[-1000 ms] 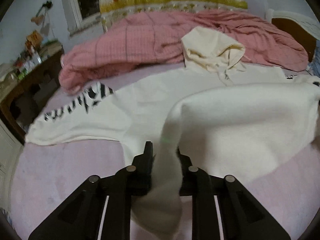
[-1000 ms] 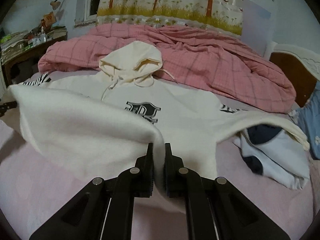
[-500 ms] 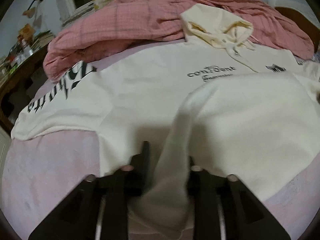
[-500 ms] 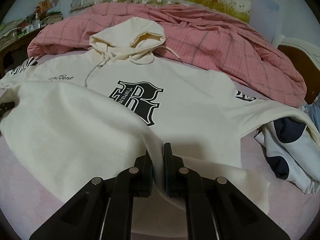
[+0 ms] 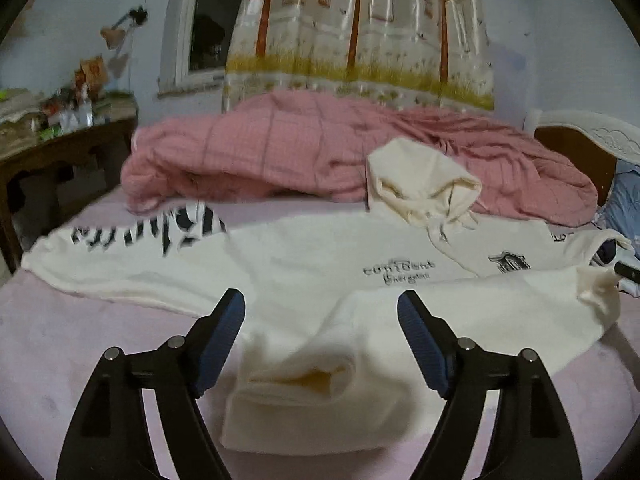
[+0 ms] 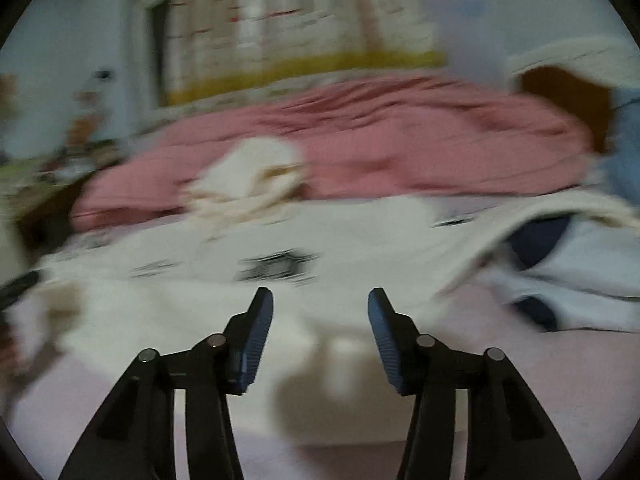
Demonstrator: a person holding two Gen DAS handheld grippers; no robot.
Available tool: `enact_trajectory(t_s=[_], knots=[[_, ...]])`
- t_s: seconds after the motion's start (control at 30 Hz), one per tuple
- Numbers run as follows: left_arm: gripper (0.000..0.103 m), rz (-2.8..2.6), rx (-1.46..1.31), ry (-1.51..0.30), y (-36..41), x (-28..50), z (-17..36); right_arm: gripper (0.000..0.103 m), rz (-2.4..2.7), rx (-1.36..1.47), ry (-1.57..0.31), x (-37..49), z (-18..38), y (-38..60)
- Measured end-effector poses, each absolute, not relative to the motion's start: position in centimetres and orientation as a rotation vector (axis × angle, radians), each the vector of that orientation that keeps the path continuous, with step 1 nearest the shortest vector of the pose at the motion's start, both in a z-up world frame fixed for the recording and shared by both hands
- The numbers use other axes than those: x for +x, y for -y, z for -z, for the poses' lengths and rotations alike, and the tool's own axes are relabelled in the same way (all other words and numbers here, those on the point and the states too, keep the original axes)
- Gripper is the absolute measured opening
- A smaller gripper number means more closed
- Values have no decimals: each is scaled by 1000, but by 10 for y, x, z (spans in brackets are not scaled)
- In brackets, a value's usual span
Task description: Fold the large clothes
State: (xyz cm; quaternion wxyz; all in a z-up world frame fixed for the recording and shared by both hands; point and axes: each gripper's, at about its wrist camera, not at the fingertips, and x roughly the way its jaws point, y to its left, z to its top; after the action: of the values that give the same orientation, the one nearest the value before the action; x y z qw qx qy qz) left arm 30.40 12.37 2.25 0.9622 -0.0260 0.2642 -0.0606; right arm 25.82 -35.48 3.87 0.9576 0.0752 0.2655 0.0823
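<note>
A cream hoodie (image 5: 312, 264) is laid front-up across a pale pink bedsheet (image 5: 80, 360), its hood (image 5: 420, 184) resting against a rumpled pink checked quilt (image 5: 280, 152) at the far side. Black lettering is seen on the outstretched sleeve (image 5: 132, 236) at the left of the left wrist view, and small script and part of a black emblem are seen on the chest. The bottom part of the garment is folded up over the body, and its bunched near edge (image 5: 304, 392) lies on the sheet between and just below the pads of the left gripper (image 5: 320, 312). The left jaws are spread wide and opening; the cloth is between them but is pressed by neither pad. The right wrist view is heavily blurred. The right gripper (image 6: 320, 308) is shown with its jaws apart and opening, the cream fabric (image 6: 332, 344) lying ahead of and under the gap, untouched by the blue ribbed pads (image 6: 256, 340). A white garment with dark navy patches (image 6: 560, 272) is partly covered by the hoodie's other sleeve at the right. A tree-patterned curtain (image 5: 360, 28), a window (image 5: 208, 28), a cluttered dark wooden table (image 5: 60, 144) and a headboard (image 5: 576, 144) are recorded behind the bed.
</note>
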Motion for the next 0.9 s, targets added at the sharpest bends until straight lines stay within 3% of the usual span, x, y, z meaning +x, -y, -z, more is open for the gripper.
enact_trajectory(t_s=[0.1,0.2,0.37,0.57,0.9], knots=[[78,188,-115,-679,-120,320,1,48,-252,57,-658,271,-23,333],[77,102,31,-694,-106,328,14,48,-62,-41,-723,294,6,324],[77,57,-55,-738,-124,340,21,48,69,142,-750,309,19,370],[77,101,-168,-689,-146,330,8,48,112,290,-803,321,35,409],[77,-99,8,-642,-152,341,10,50,139,213,-807,320,35,397]])
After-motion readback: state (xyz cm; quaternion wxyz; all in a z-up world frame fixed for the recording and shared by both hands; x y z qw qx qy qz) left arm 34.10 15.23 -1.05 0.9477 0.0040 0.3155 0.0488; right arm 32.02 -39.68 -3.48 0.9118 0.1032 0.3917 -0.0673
